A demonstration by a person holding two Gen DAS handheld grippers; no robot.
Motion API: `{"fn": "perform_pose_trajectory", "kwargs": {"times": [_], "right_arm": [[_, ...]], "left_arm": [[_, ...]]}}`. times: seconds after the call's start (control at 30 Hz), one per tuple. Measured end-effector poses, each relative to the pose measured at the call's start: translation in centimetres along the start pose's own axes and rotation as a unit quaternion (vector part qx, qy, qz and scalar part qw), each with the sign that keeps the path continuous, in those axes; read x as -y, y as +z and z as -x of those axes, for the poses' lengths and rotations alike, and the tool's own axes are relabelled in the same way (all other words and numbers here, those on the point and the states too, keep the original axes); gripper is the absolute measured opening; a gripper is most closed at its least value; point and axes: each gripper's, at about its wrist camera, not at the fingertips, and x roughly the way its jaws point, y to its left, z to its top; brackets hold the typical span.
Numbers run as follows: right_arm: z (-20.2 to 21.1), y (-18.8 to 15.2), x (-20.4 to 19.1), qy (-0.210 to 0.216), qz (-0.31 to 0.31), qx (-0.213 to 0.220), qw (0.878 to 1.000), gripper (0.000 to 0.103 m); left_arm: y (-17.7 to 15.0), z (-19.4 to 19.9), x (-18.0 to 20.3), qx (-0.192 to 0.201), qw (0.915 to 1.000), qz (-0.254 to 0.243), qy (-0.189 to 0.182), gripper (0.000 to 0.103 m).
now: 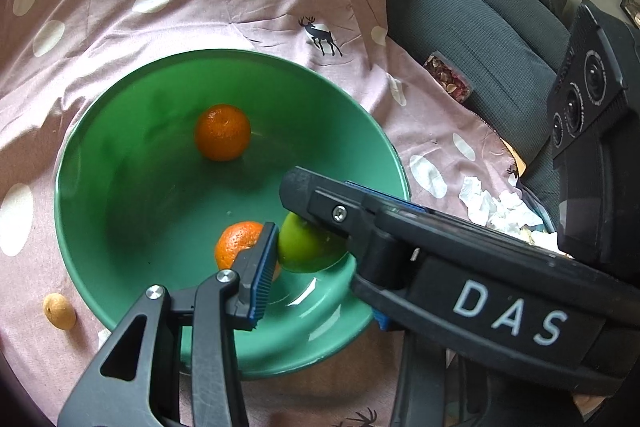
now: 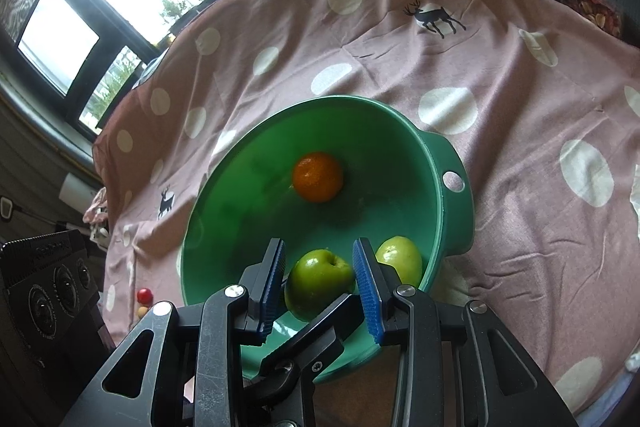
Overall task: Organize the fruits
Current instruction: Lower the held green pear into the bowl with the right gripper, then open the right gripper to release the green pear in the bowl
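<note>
A green bowl [image 1: 120, 195] sits on a pink dotted cloth; it also shows in the right wrist view [image 2: 436, 187]. In it lie an orange [image 1: 222, 132], a second orange [image 1: 236, 245] and a green apple [image 1: 306, 247]. The right wrist view shows one orange [image 2: 318, 177] and two green apples [image 2: 320, 283] [image 2: 400, 259]. My right gripper [image 2: 320, 279] is over the bowl with its blue pads on either side of the nearer apple; whether they press it I cannot tell. It crosses the left wrist view [image 1: 440, 251]. My left gripper shows one finger [image 1: 258, 275] beside the apple; the other is hidden.
A small tan fruit [image 1: 60, 311] lies on the cloth left of the bowl. A small red fruit [image 2: 145, 295] and a yellowish one lie at the cloth's left edge. A dark sofa [image 1: 480, 11] with crumpled tissues [image 1: 496, 207] stands to the right. Windows are at the back.
</note>
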Motion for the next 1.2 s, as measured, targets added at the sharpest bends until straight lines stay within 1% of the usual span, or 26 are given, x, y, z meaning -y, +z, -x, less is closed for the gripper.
{"fn": "perform_pose_trajectory", "kwargs": {"times": [0.17, 0.2, 0.27, 0.57, 0.7, 0.9, 1.2], "right_arm": [[0.1, 0.0, -0.2, -0.005, 0.006, 0.0, 1.0, 0.039], [0.0, 0.0, -0.3, -0.004, 0.006, -0.001, 1.0, 0.039], [0.1, -0.1, -0.5, 0.0, 0.007, -0.001, 1.0, 0.039], [0.0, -0.2, -0.6, -0.01, 0.009, -0.002, 1.0, 0.039], [0.0, -0.1, -0.4, -0.013, 0.006, 0.001, 1.0, 0.039], [0.1, -0.1, -0.2, -0.005, 0.001, 0.003, 1.0, 0.039], [0.3, 0.0, -0.1, -0.006, -0.002, 0.005, 1.0, 0.039]], "left_arm": [[-0.1, -0.3, -0.2, -0.001, 1.0, 0.004, 0.002, 0.042], [-0.1, -0.3, -0.2, -0.002, 1.0, 0.005, 0.002, 0.039], [-0.1, -0.6, -0.2, -0.003, 0.9999, 0.006, 0.009, 0.04], [-0.1, -0.8, -0.3, -0.002, 1.0, 0.006, 0.007, 0.04], [0.0, -1.2, -0.4, -0.01, 0.9999, 0.01, 0.003, 0.046], [-0.2, -1.3, -0.2, -0.009, 1.0, 0.0, 0.004, 0.05], [-0.2, -1.4, -0.2, -0.01, 0.9999, -0.012, -0.002, 0.055]]}}
